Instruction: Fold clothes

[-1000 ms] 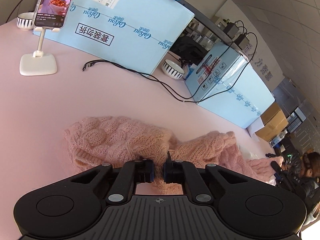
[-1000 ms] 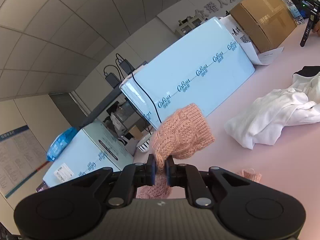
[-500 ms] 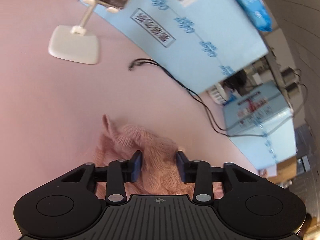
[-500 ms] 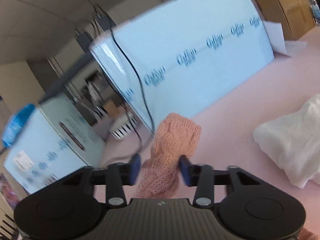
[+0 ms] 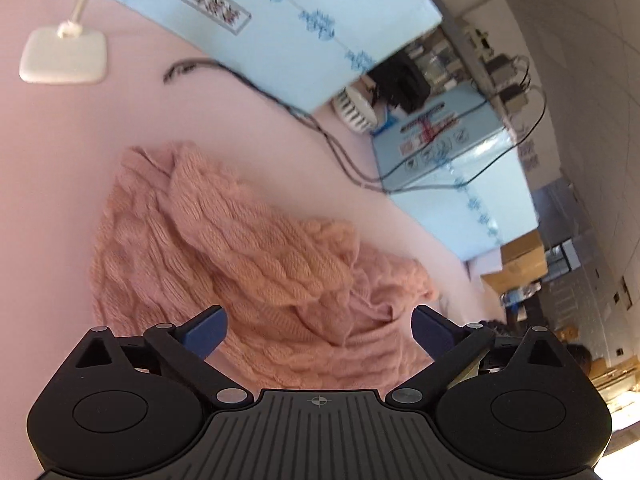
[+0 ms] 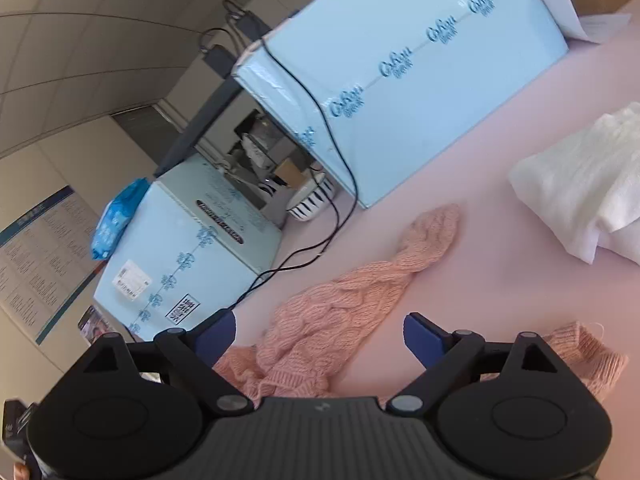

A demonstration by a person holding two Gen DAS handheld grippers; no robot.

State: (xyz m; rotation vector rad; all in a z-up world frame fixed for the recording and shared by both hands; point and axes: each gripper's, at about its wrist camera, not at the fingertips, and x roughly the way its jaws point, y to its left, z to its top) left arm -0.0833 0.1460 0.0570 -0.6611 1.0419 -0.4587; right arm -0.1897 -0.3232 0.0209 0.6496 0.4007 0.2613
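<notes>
Beyond sweater (image 5: pixel 256 264) edge, bare pink table (image 5: pixel 60 168).

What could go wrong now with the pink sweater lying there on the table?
1. The pink sweater lies bunched, not flat, so the next fold may come out crooked.
2. Its sleeve stretches close to the black cables; a pull might drag them along.
3. Both the left gripper and right gripper are opening above loose knit, which might snag on a finger.
</notes>
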